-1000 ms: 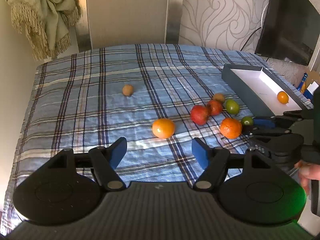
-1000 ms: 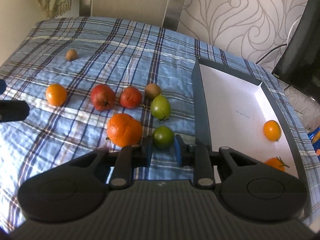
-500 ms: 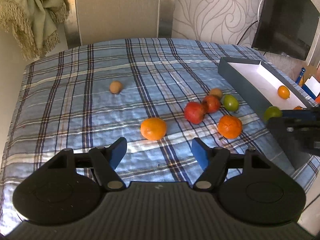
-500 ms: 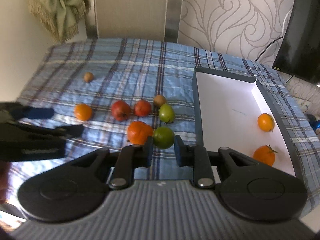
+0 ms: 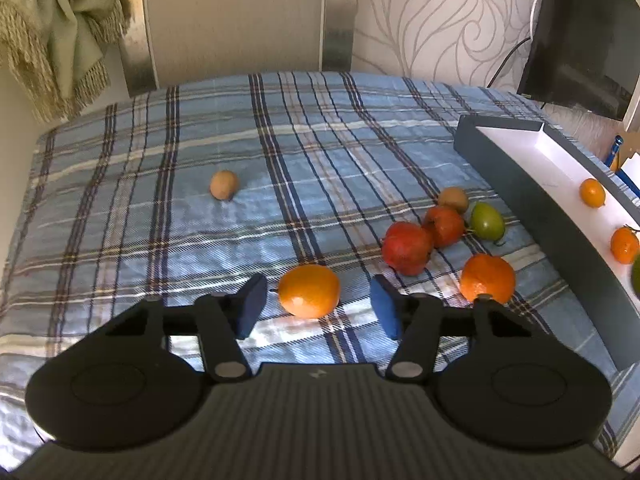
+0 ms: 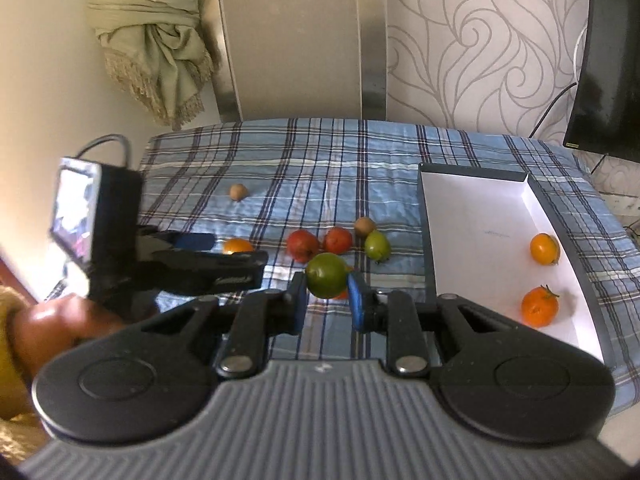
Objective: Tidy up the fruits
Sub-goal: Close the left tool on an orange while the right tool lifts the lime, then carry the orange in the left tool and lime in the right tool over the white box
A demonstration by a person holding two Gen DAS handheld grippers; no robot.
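My left gripper (image 5: 318,312) is open, its blue pads on either side of an orange (image 5: 309,290) lying on the plaid cloth. My right gripper (image 6: 327,300) is shut on a green lime (image 6: 326,275) and holds it high above the fruit cluster. On the cloth lie two red fruits (image 5: 406,247), a wrinkled orange (image 5: 487,284), a green fruit (image 5: 487,221), a brown fruit (image 5: 453,199) and a lone brown fruit (image 5: 223,185). The grey box (image 6: 427,240) with a white floor holds two small oranges (image 6: 544,248).
The plaid cloth (image 5: 160,220) covers the whole surface. The box stands along its right side. A dark screen (image 6: 612,60) hangs at the right wall, a fringed green cloth (image 5: 60,32) at the back left. The left gripper and hand show in the right wrist view (image 6: 192,264).
My right gripper has lifted the lime up off the cloth and drawn back. My left gripper has moved forward until the orange lies between its open pads.
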